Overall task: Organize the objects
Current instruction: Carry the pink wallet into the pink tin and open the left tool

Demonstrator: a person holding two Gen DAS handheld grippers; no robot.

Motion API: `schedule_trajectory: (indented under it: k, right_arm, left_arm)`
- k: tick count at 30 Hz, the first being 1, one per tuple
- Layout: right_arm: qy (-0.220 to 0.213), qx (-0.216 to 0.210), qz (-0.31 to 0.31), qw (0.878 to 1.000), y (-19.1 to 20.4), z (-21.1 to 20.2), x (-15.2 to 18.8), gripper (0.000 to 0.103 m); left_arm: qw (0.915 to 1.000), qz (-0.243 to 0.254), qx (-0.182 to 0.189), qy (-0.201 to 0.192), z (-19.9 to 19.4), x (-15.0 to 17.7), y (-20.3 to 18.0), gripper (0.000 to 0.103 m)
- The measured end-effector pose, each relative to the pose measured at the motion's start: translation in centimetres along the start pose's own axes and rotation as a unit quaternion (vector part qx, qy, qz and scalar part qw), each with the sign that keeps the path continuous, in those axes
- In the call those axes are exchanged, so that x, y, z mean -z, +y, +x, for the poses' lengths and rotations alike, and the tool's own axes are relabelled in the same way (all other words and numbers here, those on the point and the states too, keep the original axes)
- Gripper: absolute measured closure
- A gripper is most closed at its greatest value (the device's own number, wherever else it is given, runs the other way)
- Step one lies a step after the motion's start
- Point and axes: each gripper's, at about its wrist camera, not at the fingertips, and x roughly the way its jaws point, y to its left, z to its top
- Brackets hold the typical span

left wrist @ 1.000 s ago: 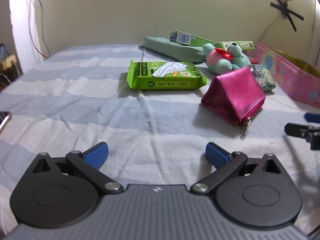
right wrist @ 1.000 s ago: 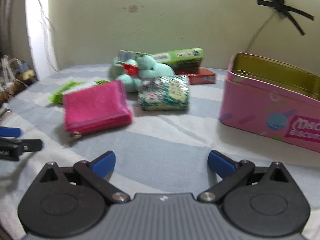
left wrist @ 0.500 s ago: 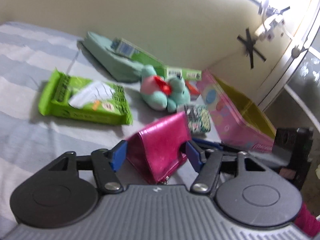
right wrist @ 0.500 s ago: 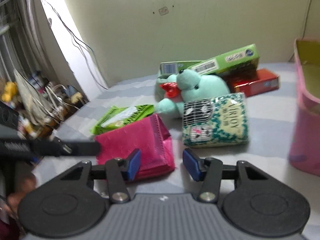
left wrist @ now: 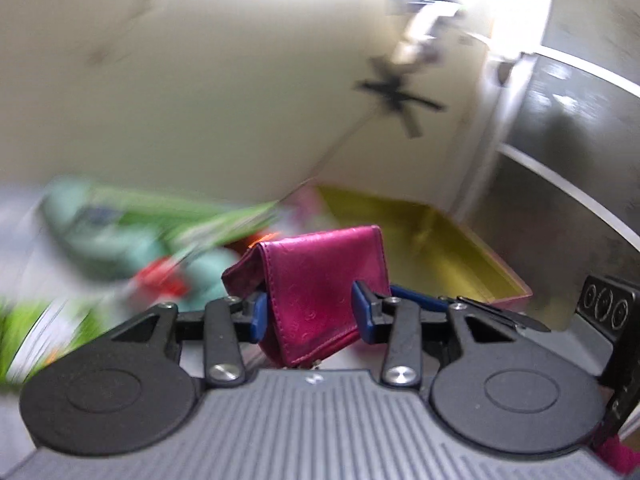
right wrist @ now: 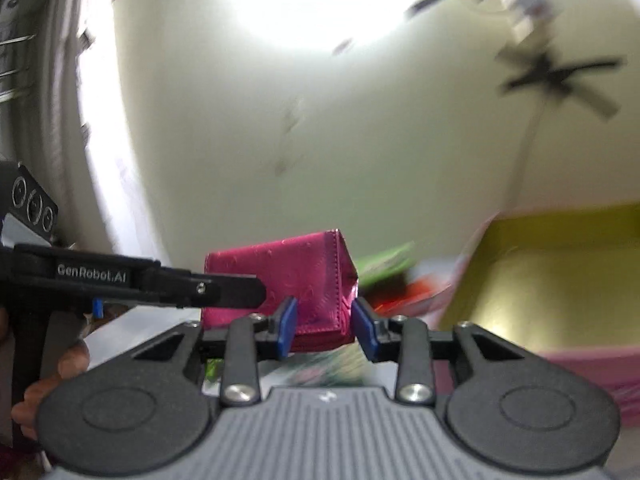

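**Magenta wallet held between two grippers**

*Left wrist view.* The left gripper [left wrist: 308, 316] occupied the lower half of the frame. Its jaws had just been closing and stood clamped on the magenta wallet [left wrist: 320, 280], one blue pad pressed against each side of it. The wallet sat at the centre of the frame, raised above the blurred items behind it, its folded edge turned to the upper left. Right of the wallet, the blue-tipped fingers of the right gripper [left wrist: 416, 300] reached in from the right edge and met the wallet's far side. Behind them lay the pink tin [left wrist: 516, 288], open, with a yellow-gold interior, at centre right. At left the green packets [left wrist: 192, 220] and a teal plush toy [left wrist: 200, 272] were smeared by motion blur.

*Right wrist view.* The right gripper [right wrist: 324, 326] filled the lower half of the frame. Its jaws had likewise just been closing and gripped the wallet [right wrist: 280, 276] at its right end, a blue pad on either face. The wallet appeared at centre, lifted clear of the striped bed below. The left gripper [right wrist: 224, 290] entered from the left edge, its black finger lying across the wallet's left end. A hand [right wrist: 52, 376] showed at lower left beneath that gripper. The pink tin [right wrist: 560, 264] stood at right, its open top toward the camera.
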Motion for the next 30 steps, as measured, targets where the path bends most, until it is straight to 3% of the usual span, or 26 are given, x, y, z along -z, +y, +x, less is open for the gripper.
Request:
schedule_trajectory:
  k: [3, 6, 13, 16, 19, 21, 23, 30]
  right_arm:
    - [-0.033, 0.061, 0.004, 0.998, -3.6, -2.1, -1.0, 0.071]
    - [-0.025, 0.106, 0.03, 0.994, -7.4, -3.2, -1.3, 0.071]
    - [-0.014, 0.182, 0.044, 0.982, -12.2, -3.9, -0.1, 0.068]
    - [-0.022, 0.203, 0.03, 0.979, -12.2, -3.8, 0.4, 0.062]
    - [-0.033, 0.221, 0.016, 0.975, -12.1, -3.8, 0.7, 0.049]
    - [-0.05, 0.237, 0.009, 0.97, -12.0, -4.2, 0.8, 0.04]
    - [-0.067, 0.238, 0.005, 0.969, -11.9, -4.5, 0.8, 0.04]
    - [-0.088, 0.248, -0.024, 0.965, -10.3, -4.6, 1.0, 0.04]
  left_arm:
    - [0.9989, 0.037, 0.03, -0.003, 4.1, -1.1, -3.6, 0.059]
    - [0.9973, 0.049, 0.052, 0.016, 8.7, -1.0, -6.4, 0.059]
    - [0.995, 0.031, 0.068, 0.067, 15.6, 0.7, -8.3, 0.056]
    - [0.9946, 0.034, 0.067, 0.072, 16.2, 1.2, -8.7, 0.054]
    - [0.9957, 0.05, 0.045, 0.064, 16.1, 1.3, -9.3, 0.044]
    - [0.9963, 0.041, 0.049, 0.058, 16.0, 1.3, -9.1, 0.042]
    - [0.9969, 0.037, 0.049, 0.049, 15.8, 0.9, -9.3, 0.042]
    - [0.9957, 0.091, 0.013, -0.002, 11.5, 1.7, -10.6, 0.042]
